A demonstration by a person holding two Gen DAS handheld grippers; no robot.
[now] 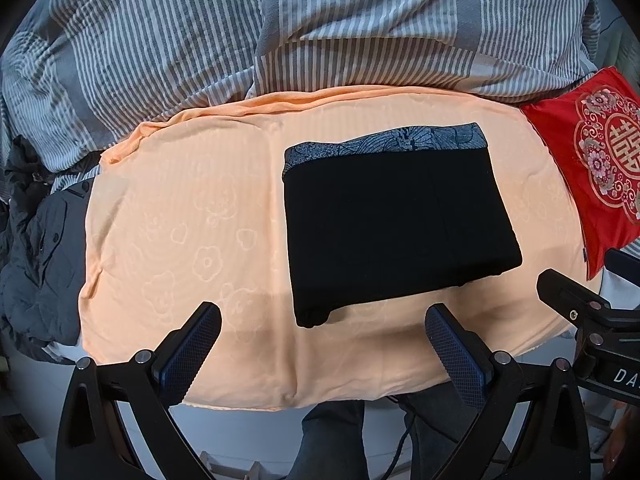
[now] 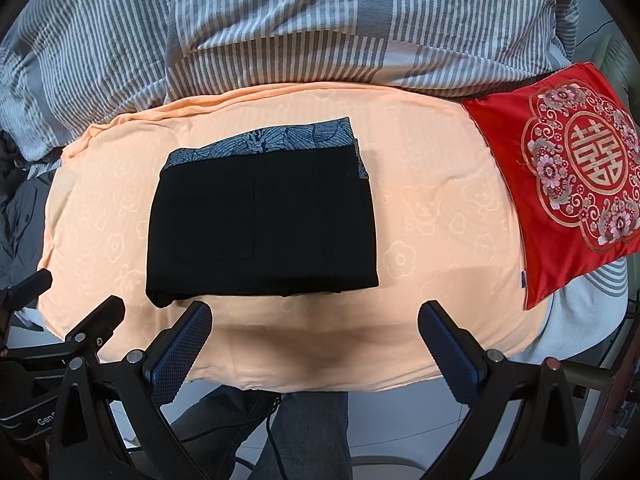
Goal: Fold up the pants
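Left wrist view: the left gripper [image 1: 322,330] is held above the near edge of the bed, and its two fingers [image 1: 196,344] are spread wide apart with nothing between them. In front of it lie the pants [image 1: 396,232], black and folded into a compact rectangle. They rest flat on the peach blanket [image 1: 180,220], a little to the right of the middle. A patterned blue-grey band [image 1: 384,142] runs along the far edge of the folded pants. The gripper does not touch the pants; its right finger is just beside their near edge. Behind the blanket is a grey striped duvet [image 1: 200,32]. A red embroidered cushion [image 1: 592,160] lies at the right end, well apart from the pants. A dark jacket [image 1: 40,248] lies crumpled at the left side. Part of the right gripper [image 1: 580,312] shows at the right edge; from here I cannot tell how its fingers stand. Below, a person's legs in dark trousers [image 1: 332,440] are visible.

Right wrist view: the right gripper [image 2: 316,326] hangs over the near edge of the blanket [image 2: 440,220], also with its fingers [image 2: 184,340] spread wide and holding nothing. The pants [image 2: 260,228] lie left of the middle, and the left finger is near their front left corner, not touching. The band [image 2: 272,140] is at their far side. The cushion [image 2: 568,176] leans at the right, the duvet [image 2: 280,20] behind.
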